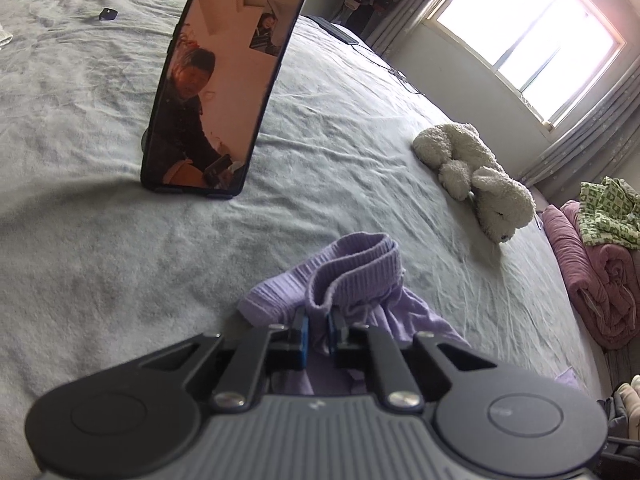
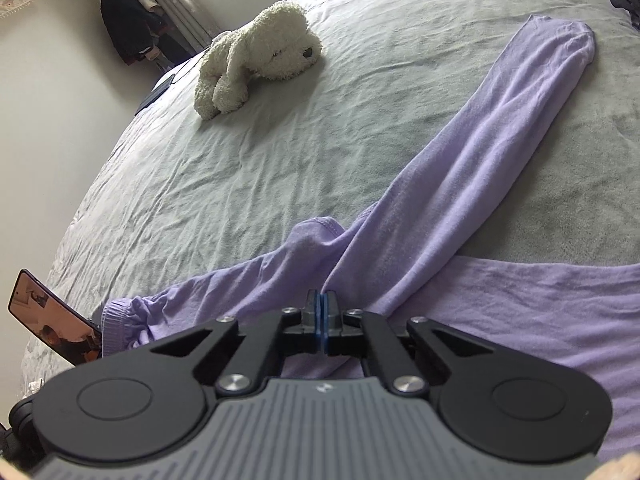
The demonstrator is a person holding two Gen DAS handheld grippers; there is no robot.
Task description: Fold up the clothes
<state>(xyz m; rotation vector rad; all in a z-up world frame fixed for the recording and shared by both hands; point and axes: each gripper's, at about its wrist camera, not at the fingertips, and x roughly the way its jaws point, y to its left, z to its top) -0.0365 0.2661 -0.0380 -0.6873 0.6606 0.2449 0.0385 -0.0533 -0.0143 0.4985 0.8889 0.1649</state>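
A lilac long-sleeved top (image 2: 460,184) lies spread on the grey bed sheet (image 2: 200,184). One sleeve stretches away to the upper right. The other sleeve runs left and ends in a ribbed cuff (image 2: 116,320). In the left wrist view that ribbed cuff (image 1: 356,268) stands up in a loop, and my left gripper (image 1: 319,320) is shut on the cloth just below it. My right gripper (image 2: 322,300) has its blue pads pressed together at the base of the long sleeve, pinching a thin fold of the top.
A phone on a stand (image 1: 224,80) stands upright on the bed ahead of the left gripper. A white plush dog (image 1: 476,176) lies to the right, with rolled pink bedding (image 1: 592,272) beyond the bed's edge. A window sits at the upper right.
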